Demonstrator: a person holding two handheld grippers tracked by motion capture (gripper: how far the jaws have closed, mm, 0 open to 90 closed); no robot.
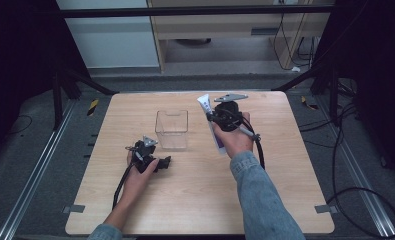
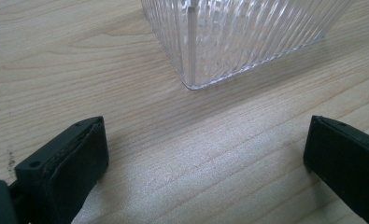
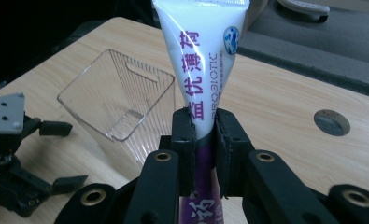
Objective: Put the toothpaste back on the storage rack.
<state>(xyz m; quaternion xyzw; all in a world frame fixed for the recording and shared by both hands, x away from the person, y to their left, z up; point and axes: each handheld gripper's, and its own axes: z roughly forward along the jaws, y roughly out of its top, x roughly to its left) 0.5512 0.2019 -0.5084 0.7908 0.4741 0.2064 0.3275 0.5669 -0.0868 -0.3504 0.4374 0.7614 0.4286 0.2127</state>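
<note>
Black fingers (image 3: 204, 140) of my right gripper (image 1: 228, 116) pinch a white and purple tube (image 3: 202, 56) at its middle, its flat crimped end rising above them. I hold it lifted off the wooden surface (image 1: 195, 200), just beside the clear ribbed plastic box (image 1: 171, 129), on that box's right. The tube is soft and glossy, printed with purple characters and the word PROBIOTIC. By my judgement the pickup is done; moving the tube over the open, empty box and letting go is left. My left gripper (image 1: 147, 156) rests in front of the box, near its corner (image 2: 191, 84), fingers (image 2: 74, 163) spread wide, holding nothing.
</note>
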